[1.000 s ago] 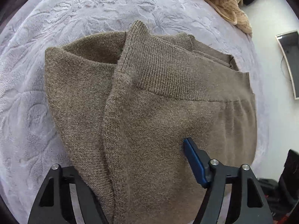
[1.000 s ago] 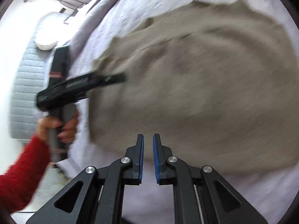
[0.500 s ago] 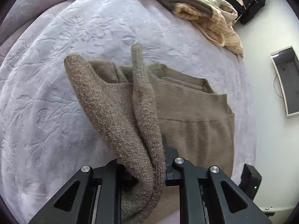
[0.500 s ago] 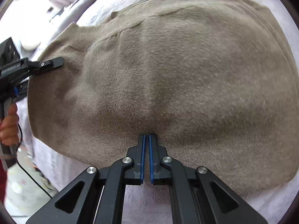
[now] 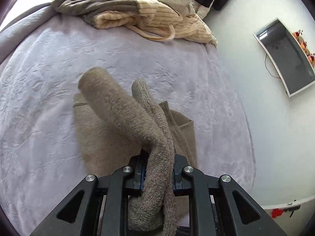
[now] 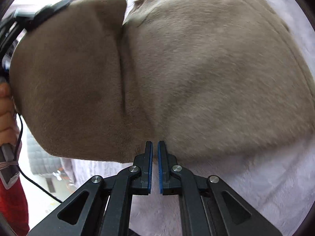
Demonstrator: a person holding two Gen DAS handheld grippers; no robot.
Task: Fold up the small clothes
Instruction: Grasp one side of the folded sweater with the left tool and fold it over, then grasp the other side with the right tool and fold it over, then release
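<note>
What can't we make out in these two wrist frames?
- Left wrist: left gripper pads, buried in the clamped brown sweater.
- Right wrist: whether right gripper, shut, pinches any sweater; the fabric is motion-blurred.
- Right wrist: person's hand, cut off by the frame edge.

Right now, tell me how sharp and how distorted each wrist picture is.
Left wrist view: mostly sharp, the lifted fold of the brown sweater slightly smeared; the fisheye bends the wall screen and darkens the corners. Right wrist view: sweater soft with motion blur, claw crisp, window side at left washed out.
</note>
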